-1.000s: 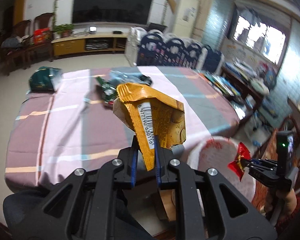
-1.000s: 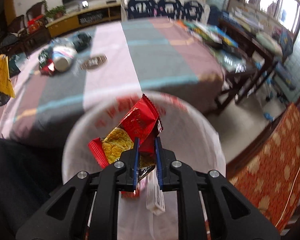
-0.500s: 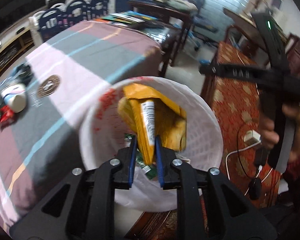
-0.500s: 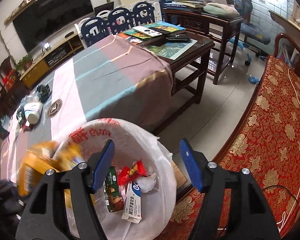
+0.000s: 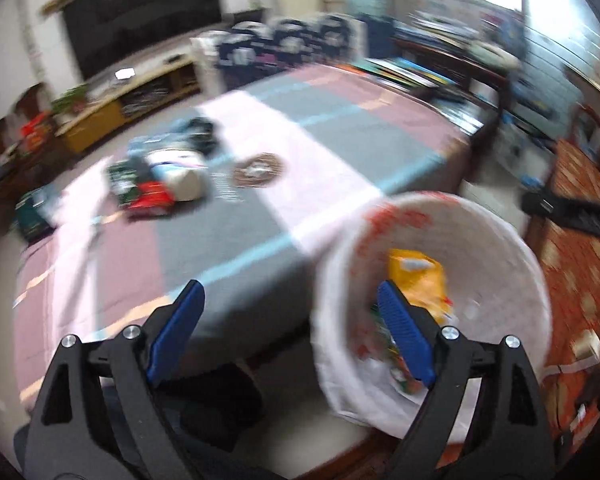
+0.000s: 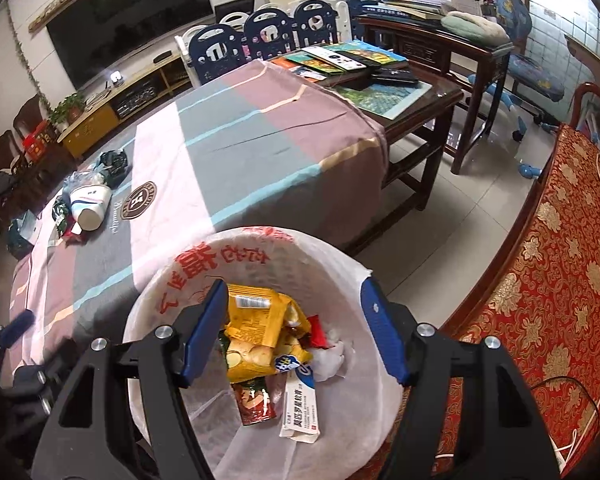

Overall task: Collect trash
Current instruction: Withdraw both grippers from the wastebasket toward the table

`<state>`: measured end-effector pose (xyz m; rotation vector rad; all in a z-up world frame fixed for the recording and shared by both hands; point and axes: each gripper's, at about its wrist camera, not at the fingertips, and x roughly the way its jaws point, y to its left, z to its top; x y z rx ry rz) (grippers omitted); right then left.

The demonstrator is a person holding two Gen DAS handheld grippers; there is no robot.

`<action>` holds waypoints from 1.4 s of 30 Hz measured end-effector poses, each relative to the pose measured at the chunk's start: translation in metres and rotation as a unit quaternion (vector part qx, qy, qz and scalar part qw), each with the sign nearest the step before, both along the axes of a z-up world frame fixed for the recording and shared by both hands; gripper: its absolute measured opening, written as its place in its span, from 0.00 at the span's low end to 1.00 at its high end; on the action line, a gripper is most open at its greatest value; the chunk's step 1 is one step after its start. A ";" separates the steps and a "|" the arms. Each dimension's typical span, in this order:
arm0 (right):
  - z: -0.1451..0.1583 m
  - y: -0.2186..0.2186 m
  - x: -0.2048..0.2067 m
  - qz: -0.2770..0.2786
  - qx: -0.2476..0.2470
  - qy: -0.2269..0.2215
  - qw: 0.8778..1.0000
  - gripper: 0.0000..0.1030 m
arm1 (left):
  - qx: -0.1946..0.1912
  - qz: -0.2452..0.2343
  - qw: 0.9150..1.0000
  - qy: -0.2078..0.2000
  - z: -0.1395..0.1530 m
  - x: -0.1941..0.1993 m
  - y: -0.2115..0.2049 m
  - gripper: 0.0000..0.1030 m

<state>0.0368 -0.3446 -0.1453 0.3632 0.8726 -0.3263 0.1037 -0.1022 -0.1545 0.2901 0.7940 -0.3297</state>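
Two grippers hang near the white-lined waste bin (image 6: 260, 264) that stands on the floor against the near edge of the table (image 6: 260, 128), and neither has anything in its grasp. The right gripper (image 6: 292, 332) is poised straight over the bin's mouth with its blue fingers (image 6: 202, 332) spread apart, nothing between them but the view down into the liner. Inside the bin lies the yellow snack bag (image 6: 260, 320), crumpled on top of a red wrapper (image 6: 318, 330), a white carton with blue print (image 6: 300, 408) and another printed packet (image 6: 256, 400). The left gripper (image 5: 290, 328) sits off to the bin's side, over the table's near edge; its jaws have just been opening and stand wide, empty, one finger above the striped cloth (image 5: 340, 128) and the other above the bin's rim. More rubbish waits on the table towards its far left corner: a tipped white paper cup (image 6: 90, 206), dark green wrappers (image 6: 114, 160) and a small red packet (image 5: 152, 198) bunched together, with a round brown emblem (image 6: 139, 200) on the cloth just beside them. Books and remotes (image 6: 340, 64) cover the far right end of the table.
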 end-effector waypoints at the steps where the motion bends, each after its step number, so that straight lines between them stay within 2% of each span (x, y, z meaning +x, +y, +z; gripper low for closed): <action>1: 0.001 0.003 0.002 0.002 0.000 0.000 1.000 0.66 | -0.004 0.036 0.999 -0.012 0.003 0.004 0.014 0.86; 4: 0.002 0.013 0.007 0.013 -0.002 0.002 1.000 0.66 | -0.015 0.115 0.993 -0.035 0.013 0.012 0.048 0.88; 8: 0.005 0.032 0.014 0.032 -0.010 0.006 0.999 0.66 | -0.052 0.196 0.979 -0.033 0.014 0.023 0.093 0.90; 13: 0.009 0.053 0.024 0.054 -0.020 0.007 0.998 0.66 | -0.064 0.241 0.968 -0.042 0.011 0.026 0.125 0.90; 21: 0.018 0.083 0.033 0.084 -0.033 0.002 0.996 0.66 | -0.054 0.248 0.964 -0.075 -0.001 0.021 0.135 0.90; 27: 0.019 0.091 0.035 0.093 -0.035 0.002 0.995 0.66 | -0.065 0.257 0.962 -0.063 -0.005 0.024 0.140 0.91; 34: 0.017 0.090 0.036 0.093 -0.032 0.004 0.995 0.66 | -0.050 0.252 0.964 -0.064 -0.008 0.025 0.133 0.91; 42: 0.016 0.090 0.036 0.093 -0.028 0.005 0.995 0.66 | -0.054 0.258 0.963 -0.062 -0.009 0.025 0.135 0.92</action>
